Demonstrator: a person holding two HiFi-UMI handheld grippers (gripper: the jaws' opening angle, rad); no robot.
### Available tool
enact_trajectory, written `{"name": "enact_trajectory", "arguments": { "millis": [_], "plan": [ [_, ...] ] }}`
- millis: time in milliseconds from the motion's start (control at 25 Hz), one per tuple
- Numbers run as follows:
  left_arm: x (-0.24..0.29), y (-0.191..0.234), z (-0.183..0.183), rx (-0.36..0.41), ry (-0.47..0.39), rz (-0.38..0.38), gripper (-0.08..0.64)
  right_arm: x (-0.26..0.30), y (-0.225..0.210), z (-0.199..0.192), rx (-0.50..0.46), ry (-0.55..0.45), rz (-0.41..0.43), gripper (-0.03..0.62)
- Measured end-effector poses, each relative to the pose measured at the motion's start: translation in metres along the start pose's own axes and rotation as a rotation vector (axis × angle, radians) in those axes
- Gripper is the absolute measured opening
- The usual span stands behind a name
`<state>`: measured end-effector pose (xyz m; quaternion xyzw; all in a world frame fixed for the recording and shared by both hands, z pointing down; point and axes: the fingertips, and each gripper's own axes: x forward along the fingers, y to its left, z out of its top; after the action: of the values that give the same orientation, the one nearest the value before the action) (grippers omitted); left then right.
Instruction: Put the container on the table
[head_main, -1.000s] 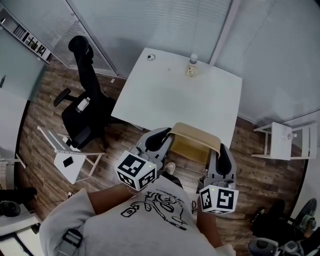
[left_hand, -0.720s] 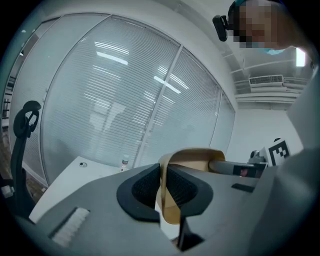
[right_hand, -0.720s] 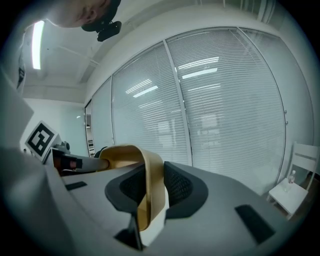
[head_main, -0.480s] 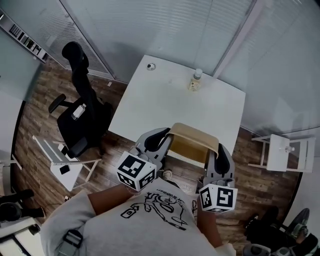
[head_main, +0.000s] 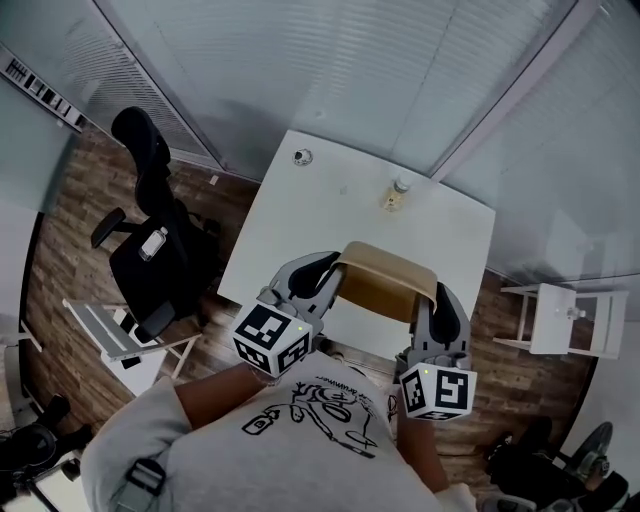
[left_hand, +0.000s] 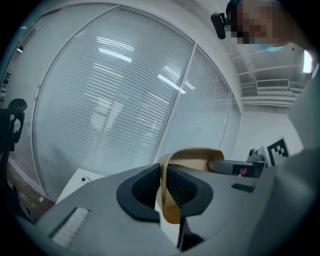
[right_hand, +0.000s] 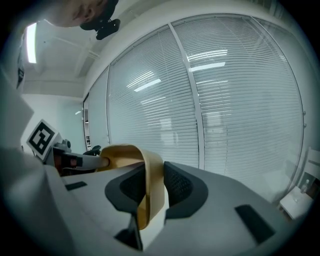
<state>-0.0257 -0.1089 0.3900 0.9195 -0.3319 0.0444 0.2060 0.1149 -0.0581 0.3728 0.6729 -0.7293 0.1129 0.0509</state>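
Observation:
A tan open-topped container (head_main: 384, 284) hangs between my two grippers, over the near edge of the white table (head_main: 320, 215). My left gripper (head_main: 334, 276) is shut on the container's left wall (left_hand: 165, 200), which is pinched thin between the black pads. My right gripper (head_main: 437, 302) is shut on the right wall (right_hand: 151, 187). In the left gripper view the container's curved rim (left_hand: 195, 156) runs across to the other gripper. The person's arms and printed grey shirt fill the bottom of the head view.
A small bottle (head_main: 397, 194) stands near the table's far edge, a small round object (head_main: 302, 157) at its far left corner. A black office chair (head_main: 150, 235) and a white rack (head_main: 115, 335) stand left of the table, a white side table (head_main: 562, 315) right. Blinds cover the glass wall behind.
Both grippers and the container have moved forward to the table, from over the wooden floor to over its near edge. The grip on both walls is unchanged.

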Motion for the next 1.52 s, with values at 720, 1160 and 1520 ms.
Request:
{"name": "enact_trajectory", "arguments": {
  "millis": [720,1160,1520],
  "plan": [
    [0.051,0.008,0.009,0.036,0.048,-0.014,0.028,0.038,-0.038,0.003,0.037,0.023,-0.008,0.063],
    [0.079,-0.011,-0.003,0.039,0.067,0.021,0.028,0.039,-0.074,-0.005,0.059,0.056,0.030,0.063],
    [0.102,0.004,-0.041,-0.005,0.152,0.029,0.028,0.058,-0.090,-0.043,0.085,0.145,0.044,0.063]
  ]
}}
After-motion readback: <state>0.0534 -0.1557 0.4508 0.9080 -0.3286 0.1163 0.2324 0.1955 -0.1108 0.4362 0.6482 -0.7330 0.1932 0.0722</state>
